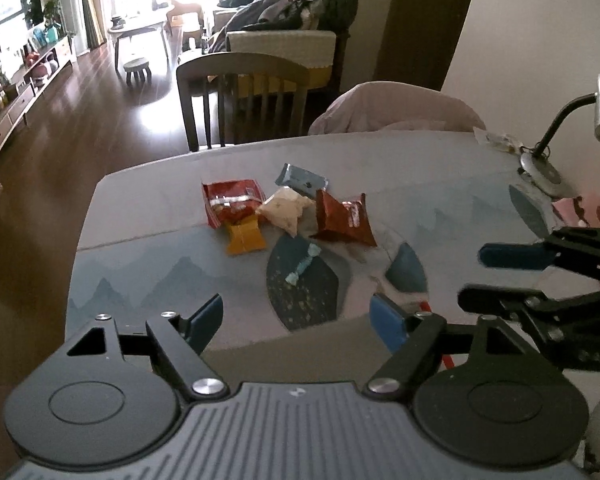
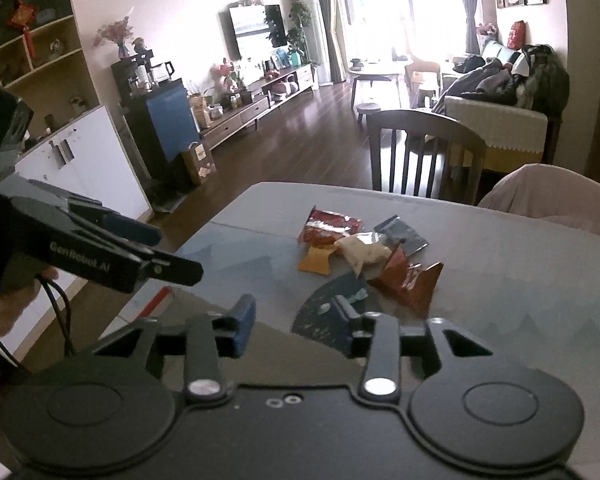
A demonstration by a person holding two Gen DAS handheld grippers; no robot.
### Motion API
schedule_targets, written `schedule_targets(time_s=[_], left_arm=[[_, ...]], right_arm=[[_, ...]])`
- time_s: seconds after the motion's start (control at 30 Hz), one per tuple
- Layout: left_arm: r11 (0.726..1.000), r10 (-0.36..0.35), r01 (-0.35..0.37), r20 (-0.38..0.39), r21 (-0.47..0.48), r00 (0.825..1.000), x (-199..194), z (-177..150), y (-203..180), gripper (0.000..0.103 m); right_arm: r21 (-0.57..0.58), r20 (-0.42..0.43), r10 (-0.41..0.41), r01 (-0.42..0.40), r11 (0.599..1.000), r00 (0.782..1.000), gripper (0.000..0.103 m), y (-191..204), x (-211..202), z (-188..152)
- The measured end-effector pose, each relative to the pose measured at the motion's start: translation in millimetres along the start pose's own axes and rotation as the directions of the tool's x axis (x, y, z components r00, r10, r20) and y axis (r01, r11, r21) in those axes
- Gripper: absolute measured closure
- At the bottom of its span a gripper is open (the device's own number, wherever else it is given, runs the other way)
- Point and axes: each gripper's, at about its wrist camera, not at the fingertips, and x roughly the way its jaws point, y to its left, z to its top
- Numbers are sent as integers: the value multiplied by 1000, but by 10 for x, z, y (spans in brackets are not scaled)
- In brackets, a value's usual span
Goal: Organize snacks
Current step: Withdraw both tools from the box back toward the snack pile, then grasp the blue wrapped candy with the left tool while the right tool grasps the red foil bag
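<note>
I hold left gripper (image 1: 296, 314) wide and right gripper (image 2: 296, 322) half-open, both empty, snack pile (image 1: 284, 212) at 12 o'clock awaiting sorting.

On the table (image 1: 148, 264) we count six snacks: two red packets (image 1: 231, 200) (image 1: 342, 218), one orange packet (image 1: 246, 238), one pale pouch (image 1: 286, 208), one dark blue wrapper (image 1: 300, 178) and one teal twist-wrapped candy (image 1: 302, 264). We see one desk lamp (image 1: 572, 120) and one wooden chair (image 1: 242, 96).

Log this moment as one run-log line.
left gripper: open, empty | right gripper: open, empty | snack packets: piled mid-table | blue candy: nearest grippers
</note>
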Motion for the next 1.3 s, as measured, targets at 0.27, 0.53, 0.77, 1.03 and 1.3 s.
schedule_targets(time_s=[0.27, 0.53, 0.77, 1.03, 1.3], left_arm=[[996, -6, 11, -59, 85, 998, 448, 381, -37, 22], [991, -58, 76, -160, 108, 985, 1029, 798, -82, 22], [987, -50, 89, -269, 132, 962, 1701, 884, -161, 23], [982, -11, 81, -380, 169, 925, 2405, 847, -169, 23], [961, 9, 121, -468, 247, 884, 2828, 732, -252, 32]], right_arm=[[-93, -25, 18, -20, 995, 1000, 4, -319, 248, 166], [-240, -149, 28, -63, 969, 988, 3, -770, 747, 538], [-399, -271, 11, -122, 909, 963, 5, -930, 1377, 584], [-468, -383, -6, -188, 864, 924, 18, -1108, 2014, 489], [-550, -435, -43, -228, 803, 900, 32, -1087, 2379, 305]])
